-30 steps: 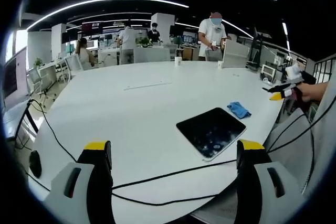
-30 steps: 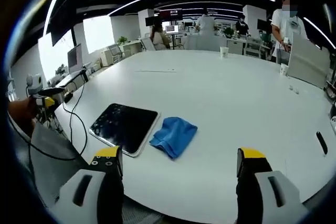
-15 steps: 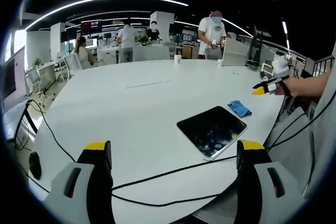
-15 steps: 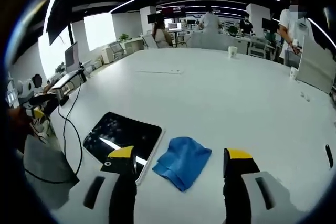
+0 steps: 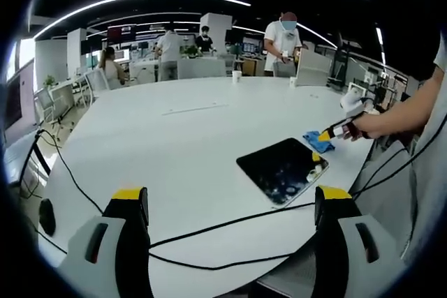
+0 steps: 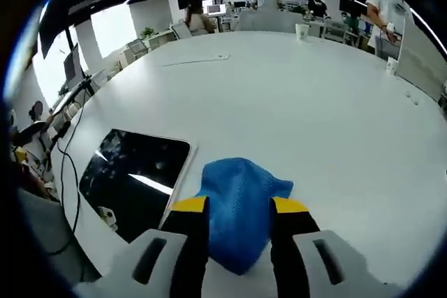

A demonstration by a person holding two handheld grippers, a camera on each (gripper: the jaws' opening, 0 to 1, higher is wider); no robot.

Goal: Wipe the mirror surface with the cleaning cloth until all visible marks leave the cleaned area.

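White table bears the mirror; right hand-held gripper straddles the blue cloth, left hand-held gripper gapes empty.

White table with mirror, cloth, cables.

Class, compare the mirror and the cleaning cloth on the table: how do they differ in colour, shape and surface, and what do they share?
The mirror is dark and glossy, showing reflected light streaks and pale marks; the cleaning cloth is bright blue and matte. The mirror is a flat, rigid rectangle with rounded corners; the cloth is soft and rumpled into a heap. The mirror is the larger; the right claw straddles the cloth. Both lie side by side near the edge of the white table.
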